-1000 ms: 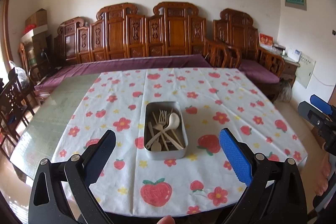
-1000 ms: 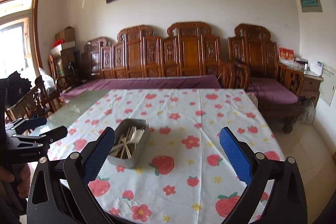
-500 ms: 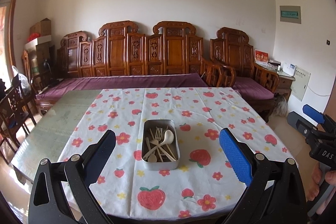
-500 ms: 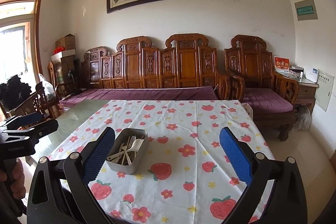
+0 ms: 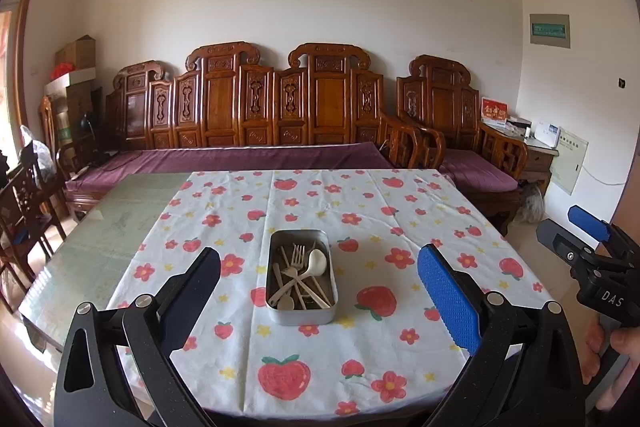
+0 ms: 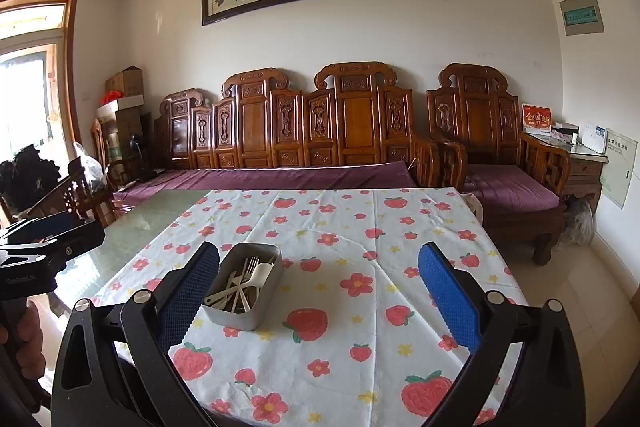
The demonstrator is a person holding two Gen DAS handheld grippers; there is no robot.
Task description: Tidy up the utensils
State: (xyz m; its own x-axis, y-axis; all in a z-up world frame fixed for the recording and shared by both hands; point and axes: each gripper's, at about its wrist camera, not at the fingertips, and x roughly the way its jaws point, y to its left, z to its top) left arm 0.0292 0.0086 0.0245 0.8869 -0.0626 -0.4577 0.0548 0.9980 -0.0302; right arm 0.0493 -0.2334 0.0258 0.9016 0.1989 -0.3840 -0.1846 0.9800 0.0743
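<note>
Hovering wide open and empty-handed near the table [image 5: 100, 247]: left gripper [image 5: 318, 277] and right gripper [image 6: 318, 277]. Sitting mid-cloth on the strawberry-print tablecloth [image 5: 360, 211], a metal tin [image 5: 301, 311] holding pale utensils [image 5: 300, 279], fork, spoon and sticks jumbled together.

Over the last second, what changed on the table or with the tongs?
Both tongs tilted upward and drew back slightly, showing more wall and painting. Nothing was grasped or released. The metal tin of utensils stayed put on the tablecloth; both tongs stayed open.
</note>
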